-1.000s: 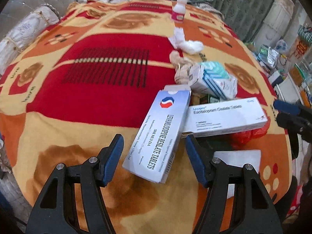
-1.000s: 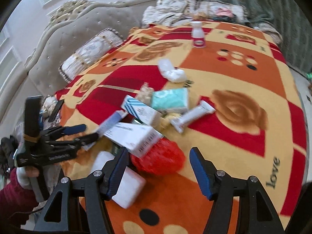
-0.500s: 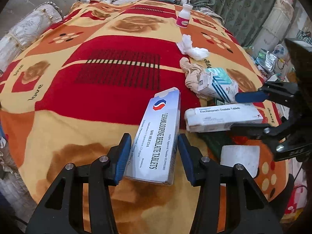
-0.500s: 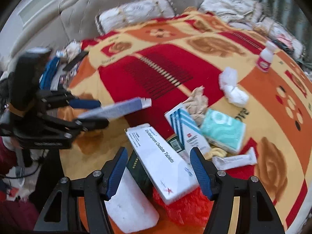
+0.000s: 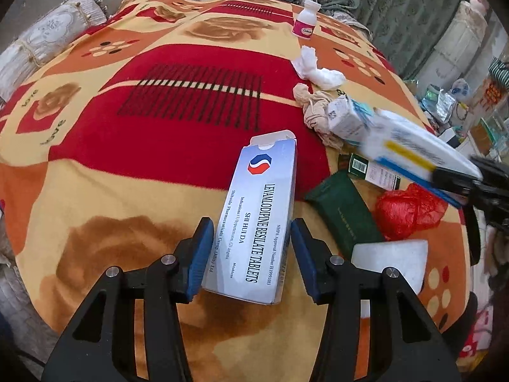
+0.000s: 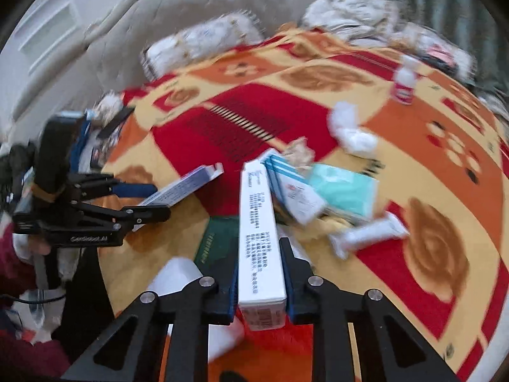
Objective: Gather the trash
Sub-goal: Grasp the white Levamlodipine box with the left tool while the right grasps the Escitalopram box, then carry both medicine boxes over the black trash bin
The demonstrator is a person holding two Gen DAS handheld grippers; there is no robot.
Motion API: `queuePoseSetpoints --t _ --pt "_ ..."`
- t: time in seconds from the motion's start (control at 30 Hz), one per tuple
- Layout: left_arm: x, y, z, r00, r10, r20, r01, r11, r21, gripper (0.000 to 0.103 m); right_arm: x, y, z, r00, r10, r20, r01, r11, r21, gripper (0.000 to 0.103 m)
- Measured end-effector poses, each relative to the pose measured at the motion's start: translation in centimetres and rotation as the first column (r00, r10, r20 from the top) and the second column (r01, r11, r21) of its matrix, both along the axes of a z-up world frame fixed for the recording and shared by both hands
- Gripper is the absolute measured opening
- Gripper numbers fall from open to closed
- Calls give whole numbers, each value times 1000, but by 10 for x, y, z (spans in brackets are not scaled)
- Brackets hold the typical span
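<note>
On the patterned blanket (image 5: 133, 165) lies a heap of trash. My left gripper (image 5: 248, 242) is shut on a blue-and-white tablet box (image 5: 264, 191), its pads against both long sides. The left gripper (image 6: 152, 200) and that tablet box (image 6: 187, 184) also show from the right wrist. My right gripper (image 6: 259, 273) has its jaws closing on a long white medicine box (image 6: 257, 210), pads pressed to its sides. In the left wrist view the right gripper (image 5: 470, 184) holds that white box (image 5: 413, 149) tilted above the pile.
A dark green box (image 5: 343, 213), a red plastic bag (image 5: 407, 210) and a white foam block (image 5: 391, 261) lie near the bed's edge. A striped box (image 6: 296, 191), teal pack (image 6: 346, 191), white tube (image 6: 366, 235), tissues (image 5: 318, 70) and a small bottle (image 5: 307, 19) sit further off.
My left gripper closed on the tablet box. My right gripper swung over the long white box, closed on it and raised one end, which uncovered the green box.
</note>
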State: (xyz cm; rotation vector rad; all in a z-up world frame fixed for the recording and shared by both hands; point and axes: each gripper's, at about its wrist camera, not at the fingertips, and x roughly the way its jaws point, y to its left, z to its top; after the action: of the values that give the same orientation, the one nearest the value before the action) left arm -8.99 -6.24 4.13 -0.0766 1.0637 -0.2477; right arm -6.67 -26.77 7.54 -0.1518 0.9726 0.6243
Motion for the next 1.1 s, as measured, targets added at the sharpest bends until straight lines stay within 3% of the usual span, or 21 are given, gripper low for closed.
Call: queuePoseSetpoints --t 0.1,0.17,0.3,0.37,0.47,0.57,0.73,0.77,0.8,0.83,1.1 --pt "3 -7 -1 1000 2 17 -2 1000 31 49 -12 -37 0 991 -127 -26 129 989 70 21" --pt "6 -10 -2 1000 3 21 -4 999 39 49 -22 -71 -10 966 -246 -78 253 963 93 21" --pt "12 -16 -7 1000 7 20 -9 998 60 49 -48 -131 -43 877 -427 -218 458 882 113 21" --pt "15 -20 -9 1000 8 12 -9 998 59 49 -58 -142 -49 859 -454 -237 486 869 95 29" --pt "20 -24 -14 1000 11 6 -11 997 76 53 -68 -142 -38 877 -461 -136 469 883 25 51" --pt "24 -26 -18 1000 16 13 -17 996 88 55 -66 -137 -27 899 -432 -70 433 901 1 59" --pt "27 -26 -18 1000 19 17 -20 996 87 54 -45 -116 -45 924 -382 -25 376 919 -121 59" --pt "27 -25 -18 1000 25 15 -26 997 79 47 -44 -118 -51 925 -380 -29 373 919 -131 58" --pt "26 -23 -17 1000 27 12 -28 997 73 47 -42 -118 -56 924 -380 -31 373 917 -141 55" --pt "24 -21 -16 1000 22 7 -23 998 61 47 -40 -116 -61 922 -386 -27 378 914 -150 43" --pt "5 -38 31 996 -19 91 17 1000 26 47 -52 -132 -45 897 -441 2 441 896 -44 43"
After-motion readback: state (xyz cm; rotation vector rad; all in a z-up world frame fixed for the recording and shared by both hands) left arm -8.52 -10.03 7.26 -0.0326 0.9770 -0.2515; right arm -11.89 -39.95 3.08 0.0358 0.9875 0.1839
